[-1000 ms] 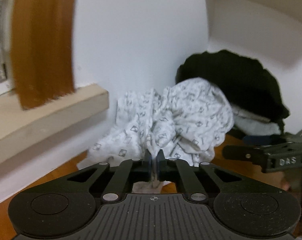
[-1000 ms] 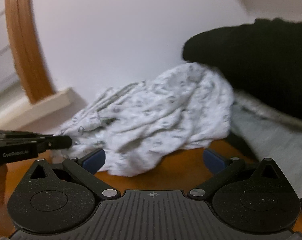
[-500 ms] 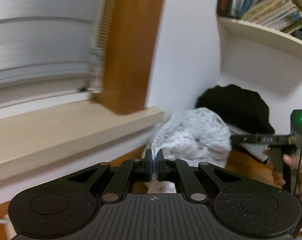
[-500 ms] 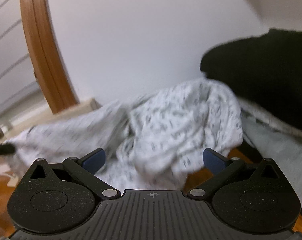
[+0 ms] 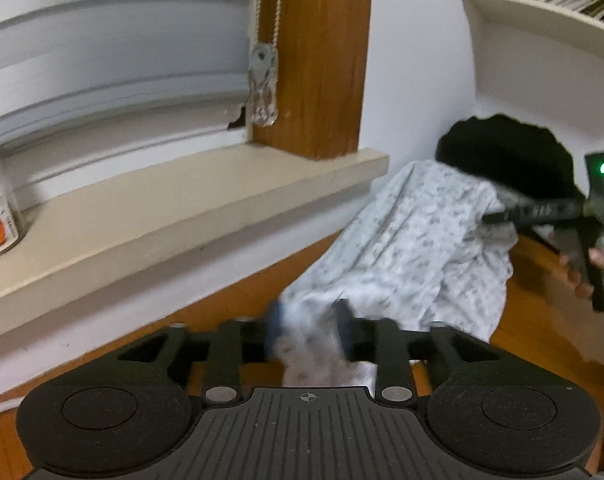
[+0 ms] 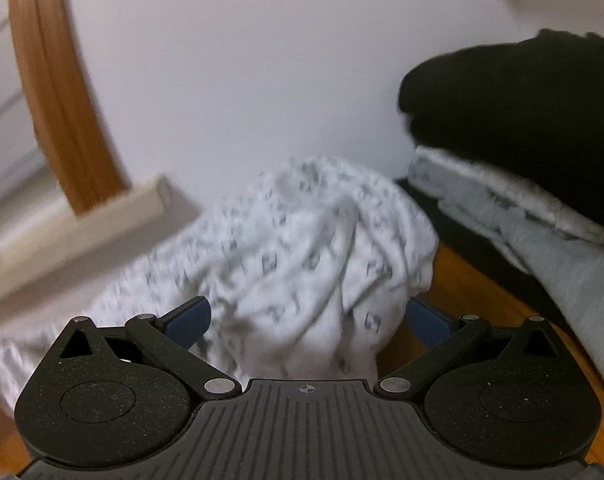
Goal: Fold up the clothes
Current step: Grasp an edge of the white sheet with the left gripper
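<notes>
A: Where is the cloth right now?

B: The white patterned garment (image 5: 414, 240) lies in a loose, rumpled heap on the wooden table (image 5: 542, 320), near the wall, stretched out toward the near left. Just to its right sits a stack, a black garment (image 6: 522, 120) on top of a grey one (image 6: 542, 248).

A: And the grippers?

B: The left gripper (image 5: 308, 330) has its blue pads a little apart, with a bunch of the white cloth between them. The picture is blurred there, so I judge the hold loose at best; I cannot call it a firm pinch. The right gripper (image 6: 308, 316) stands wide, with a fold of the same cloth bulging up between its fingers, and neither pad is pressing on it.

A: So what makes this step go well?

B: The garment is not folded, and it needs to be flat before any fold. I would take an edge or corner with each gripper, not a thick wad from the middle. A wad hides where the hem runs. I would also keep the two holds well apart so the cloth pulls taut between them.

A: Any hazard?

B: The stack sits close on the right. Dragging the white cloth could catch it.
</notes>
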Available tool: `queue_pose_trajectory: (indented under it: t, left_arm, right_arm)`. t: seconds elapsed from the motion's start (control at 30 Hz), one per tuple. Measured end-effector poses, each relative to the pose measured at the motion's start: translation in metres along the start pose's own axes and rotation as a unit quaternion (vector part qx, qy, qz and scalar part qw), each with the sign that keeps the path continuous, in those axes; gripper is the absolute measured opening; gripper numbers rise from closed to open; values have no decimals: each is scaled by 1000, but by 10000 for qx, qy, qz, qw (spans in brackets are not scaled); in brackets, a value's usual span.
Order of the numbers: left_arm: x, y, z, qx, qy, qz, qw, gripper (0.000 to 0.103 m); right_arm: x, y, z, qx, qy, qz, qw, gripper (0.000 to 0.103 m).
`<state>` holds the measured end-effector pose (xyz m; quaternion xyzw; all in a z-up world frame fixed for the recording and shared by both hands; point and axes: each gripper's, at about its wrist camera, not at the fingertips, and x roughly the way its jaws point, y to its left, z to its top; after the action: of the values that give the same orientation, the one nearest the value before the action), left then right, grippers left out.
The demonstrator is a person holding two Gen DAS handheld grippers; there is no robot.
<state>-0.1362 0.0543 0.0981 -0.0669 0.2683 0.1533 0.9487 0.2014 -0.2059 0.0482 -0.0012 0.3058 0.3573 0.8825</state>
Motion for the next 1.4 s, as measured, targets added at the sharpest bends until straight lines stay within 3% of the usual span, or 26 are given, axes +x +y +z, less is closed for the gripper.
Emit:
queue_pose_trajectory:
  t: [0.13,0.3,0.43,0.6,0.73,0.8,0.87,0.9,1.0,1.07,1.1,1.17,1.3,1.4]
  left_arm:
    - [6,-22,8,196,-117,-58,9997,62]
    - [19,-57,19,398,-214,-295,9985,74]
    - [41,-78,16,573,-43,-444,9974,75]
    - [52,-74,-4,395,149,-489,9979,75]
    - [51,-65,-23,279,274,-572,9976,74]
    - [54,-64,-29,242,331,-639,9971,74]
    - [62,-66,-30,199,407,-684,9966,73]
    - [66,-69,-30,229,430,-671,9966,73]
    - [82,-76,-29,356,495,-503,9969,64]
    - [90,-76,-30,429,594,-440,9963,39]
    - [93,-75,-31,450,634,-451,9960,35]
    - [92,-72,-33,469,650,-506,9955,5]
    - [70,-61,-32,449,400,-445,9972,5]
    - [40,-44,-26,326,116,-422,9985,5]
  right_arm:
    - [-5,3,-6,-424,-130,-477,9979,103]
    - [-18,-4,-5,-634,-130,-275,9975,103]
    - [-28,-17,-2,-249,-214,248,9992,103]
    - [-30,-8,-4,-475,-400,271,9977,103]
    - [-34,5,-7,-738,-665,307,9946,81]
    - [-32,10,-7,-777,-710,354,9938,83]
    - [-26,14,-7,-929,-720,250,9928,98]
    - [-24,16,-7,-1004,-724,198,9921,98]
    - [-16,22,-7,-1231,-738,42,9896,95]
    - [-10,21,-8,-1304,-632,-27,9894,89]
    - [-6,18,-8,-1307,-537,-24,9900,86]
    - [3,14,-9,-1278,-339,-40,9912,79]
    - [16,3,-8,-1117,-72,65,9937,63]
    - [13,-1,-3,-982,-102,114,9951,46]
